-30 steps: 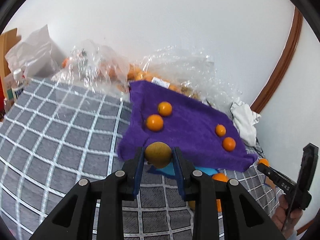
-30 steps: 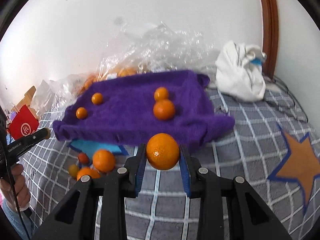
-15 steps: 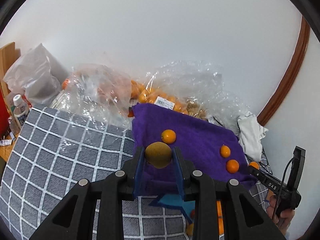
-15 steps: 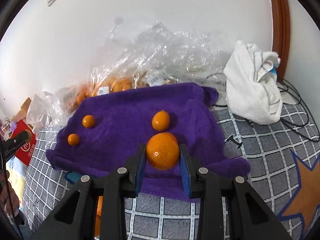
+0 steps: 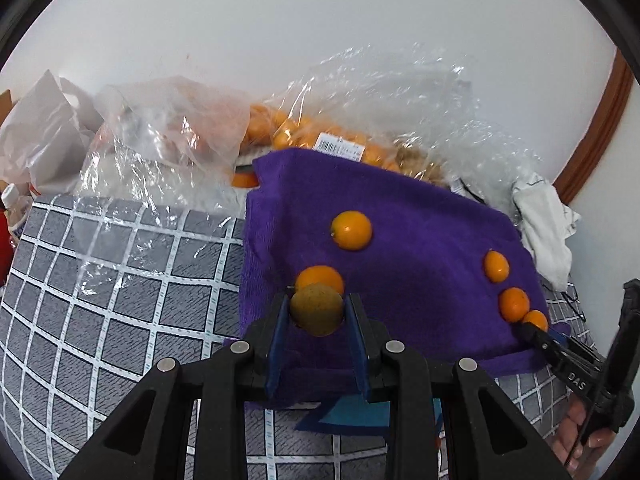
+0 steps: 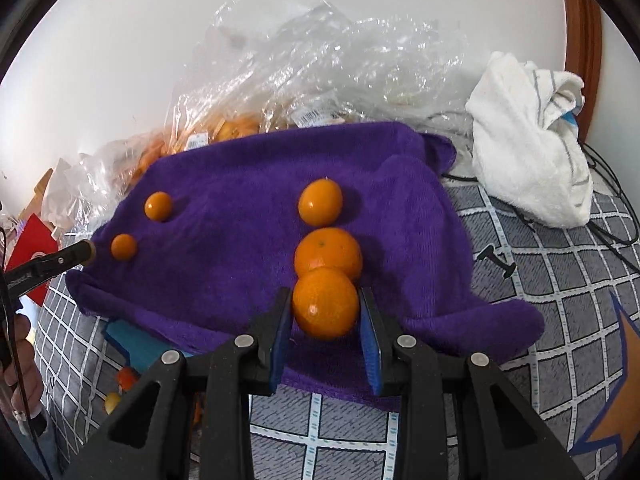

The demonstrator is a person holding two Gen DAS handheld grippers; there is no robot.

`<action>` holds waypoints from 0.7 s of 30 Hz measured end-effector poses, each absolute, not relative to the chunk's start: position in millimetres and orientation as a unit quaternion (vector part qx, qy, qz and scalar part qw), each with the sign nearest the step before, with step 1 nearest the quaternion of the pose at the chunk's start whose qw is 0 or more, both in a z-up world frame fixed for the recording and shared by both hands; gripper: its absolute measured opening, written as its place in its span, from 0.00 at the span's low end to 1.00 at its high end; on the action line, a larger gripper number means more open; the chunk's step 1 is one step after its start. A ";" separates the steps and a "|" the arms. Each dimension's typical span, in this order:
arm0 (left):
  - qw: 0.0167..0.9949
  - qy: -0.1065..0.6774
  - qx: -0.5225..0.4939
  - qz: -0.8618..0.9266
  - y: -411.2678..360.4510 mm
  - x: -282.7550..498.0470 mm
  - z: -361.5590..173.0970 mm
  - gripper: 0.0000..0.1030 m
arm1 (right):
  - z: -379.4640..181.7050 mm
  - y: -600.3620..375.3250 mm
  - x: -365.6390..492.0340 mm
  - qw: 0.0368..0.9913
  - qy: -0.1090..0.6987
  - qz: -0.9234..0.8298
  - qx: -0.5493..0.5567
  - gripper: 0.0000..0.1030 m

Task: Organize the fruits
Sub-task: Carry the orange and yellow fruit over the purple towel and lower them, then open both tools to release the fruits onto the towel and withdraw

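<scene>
A purple towel (image 5: 420, 216) (image 6: 240, 240) lies on the checked cover. My left gripper (image 5: 317, 316) is shut on a dull yellow-green fruit (image 5: 316, 310), held over the towel's near left part just in front of an orange (image 5: 320, 276); another orange (image 5: 351, 230) lies behind. My right gripper (image 6: 325, 308) has its pads around an orange (image 6: 325, 302); gaps show at both sides. It sits just in front of two oranges (image 6: 328, 252) (image 6: 320, 202) in a row. Two small oranges (image 6: 158, 206) (image 6: 123, 247) lie at the towel's left.
Clear plastic bags of oranges (image 5: 320, 136) (image 6: 224, 128) lie behind the towel against the wall. A white cloth (image 6: 528, 140) and black cables (image 6: 600, 216) lie at the right. Loose fruits (image 6: 126, 378) lie by a blue patch (image 6: 136, 340) in front of the towel.
Both grippers have moved forward and down over the towel with their fruits. The right gripper's jaws have widened around its orange, which now rests behind the two oranges' row.
</scene>
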State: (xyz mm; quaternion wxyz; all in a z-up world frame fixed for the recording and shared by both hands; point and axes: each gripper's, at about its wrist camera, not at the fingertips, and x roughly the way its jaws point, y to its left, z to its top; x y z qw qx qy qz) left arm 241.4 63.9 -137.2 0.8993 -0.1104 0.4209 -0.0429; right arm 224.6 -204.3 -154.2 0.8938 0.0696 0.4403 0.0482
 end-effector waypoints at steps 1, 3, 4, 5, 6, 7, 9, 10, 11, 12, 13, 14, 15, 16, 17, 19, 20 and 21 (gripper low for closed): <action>0.898 0.423 -0.112 -0.043 63.7 242.8 -138.5 0.27 | -153.9 -204.7 224.5 0.894 0.441 0.049 0.071 0.31; 0.896 0.430 -0.108 -0.039 61.5 246.1 -142.0 0.27 | -154.6 -205.4 225.8 0.893 0.441 0.049 0.076 0.31; 0.896 0.432 -0.102 -0.035 59.6 248.1 -143.6 0.27 | -155.2 -205.2 226.2 0.893 0.441 0.049 0.076 0.31; 0.896 0.432 -0.097 -0.033 58.4 249.0 -144.9 0.27 | -155.4 -204.6 226.1 0.894 0.440 0.048 0.074 0.31; 0.896 0.432 -0.094 -0.032 57.4 249.7 -146.3 0.27 | -155.1 -203.8 225.6 0.894 0.439 0.048 0.072 0.31; 0.896 0.433 -0.092 -0.032 56.8 250.2 -147.7 0.27 | -155.0 -203.2 225.5 0.895 0.438 0.048 0.070 0.31; 0.895 0.434 -0.094 -0.034 57.1 251.9 -150.5 0.27 | -154.8 -203.3 225.0 0.896 0.436 0.048 0.071 0.31; 0.895 0.435 -0.097 -0.035 57.1 252.3 -152.4 0.27 | -154.6 -203.6 224.9 0.896 0.436 0.049 0.072 0.31; 0.895 0.434 -0.098 -0.035 57.1 252.6 -153.3 0.27 | -154.2 -204.1 224.3 0.896 0.434 0.050 0.074 0.32; 0.895 0.434 -0.098 -0.036 56.9 253.1 -154.4 0.27 | -153.7 -204.7 223.1 0.897 0.433 0.052 0.077 0.32; 0.895 0.433 -0.097 -0.037 56.5 253.4 -155.3 0.27 | -153.1 -205.2 222.0 0.897 0.432 0.055 0.082 0.33; 0.895 0.433 -0.097 -0.038 55.5 254.6 -155.9 0.27 | -152.4 -206.1 221.0 0.897 0.430 0.060 0.087 0.36; 0.895 0.433 -0.096 -0.039 55.0 254.8 -156.9 0.27 | -151.5 -207.2 219.4 0.897 0.428 0.065 0.092 0.39; 0.896 0.432 -0.096 -0.039 54.9 254.1 -157.3 0.27 | -150.6 -207.6 218.4 0.897 0.426 0.068 0.094 0.41; 0.896 0.431 -0.096 -0.041 54.5 253.4 -157.5 0.27 | -149.9 -207.7 217.2 0.898 0.424 0.069 0.095 0.43; 0.897 0.429 -0.094 -0.044 53.5 252.5 -158.2 0.27 | -148.6 -206.1 215.4 0.901 0.419 0.067 0.089 0.46; 0.898 0.427 -0.092 -0.046 52.9 251.9 -158.5 0.27 | -148.5 -205.1 214.9 0.902 0.418 0.066 0.086 0.48; 0.899 0.425 -0.092 -0.047 52.7 251.2 -158.7 0.28 | -148.7 -204.0 214.7 0.903 0.417 0.064 0.083 0.49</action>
